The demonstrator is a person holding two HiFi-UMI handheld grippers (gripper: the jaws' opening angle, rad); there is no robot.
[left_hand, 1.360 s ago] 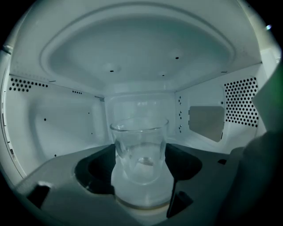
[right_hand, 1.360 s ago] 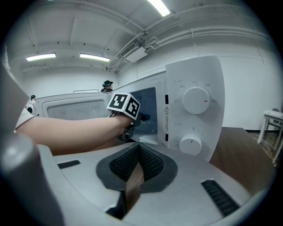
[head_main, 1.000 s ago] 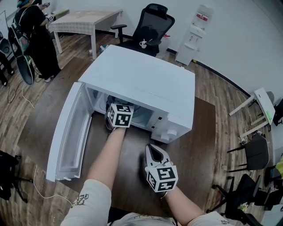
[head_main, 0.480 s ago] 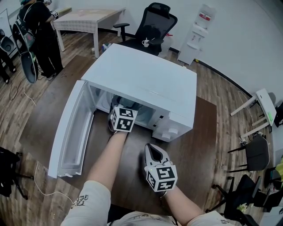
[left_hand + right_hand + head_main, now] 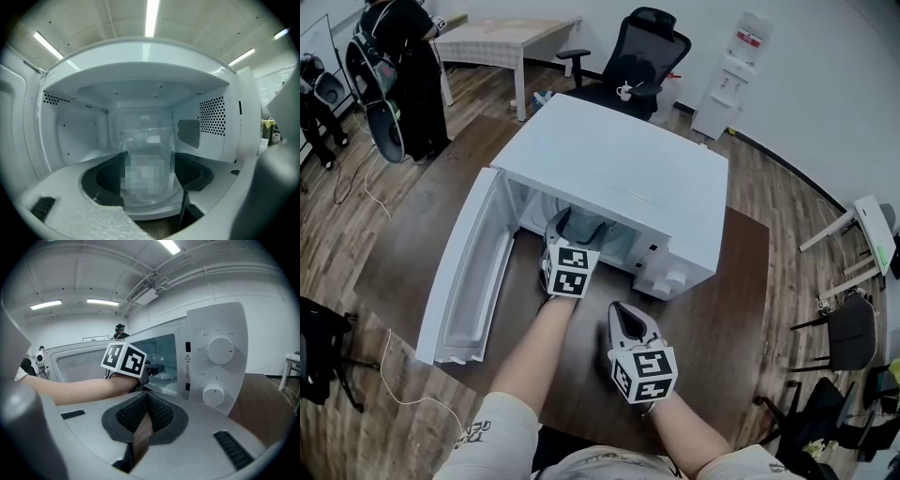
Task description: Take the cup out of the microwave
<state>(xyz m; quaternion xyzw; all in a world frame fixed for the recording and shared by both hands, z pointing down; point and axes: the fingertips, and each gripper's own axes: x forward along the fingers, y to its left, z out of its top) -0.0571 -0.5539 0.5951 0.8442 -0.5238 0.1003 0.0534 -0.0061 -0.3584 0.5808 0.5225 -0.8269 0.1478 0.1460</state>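
A clear glass cup (image 5: pixel 147 168) stands upright between my left gripper's jaws, with the white microwave's (image 5: pixel 619 169) cavity and its perforated side walls behind it. My left gripper (image 5: pixel 569 227) is shut on the cup at the mouth of the cavity; in the head view the jaws and the marker cube (image 5: pixel 570 272) hide the cup. The microwave door (image 5: pixel 473 272) hangs wide open to the left. My right gripper (image 5: pixel 630 323) is shut and holds nothing, low over the brown table (image 5: pixel 722 309) in front of the control panel (image 5: pixel 215 357). The right gripper (image 5: pixel 143 427) view shows the left gripper's marker cube (image 5: pixel 124 359) at the opening.
The microwave sits on a dark brown table with bare top to its right. Behind it are a black office chair (image 5: pixel 642 52), a light table (image 5: pixel 511 37) and a water dispenser (image 5: pixel 736 70). A person (image 5: pixel 398 66) stands at the far left. A cable (image 5: pixel 403 394) lies on the wooden floor.
My left gripper has drawn back a little toward me, out of the cavity, with the cup in it. The right gripper has stayed where it was.
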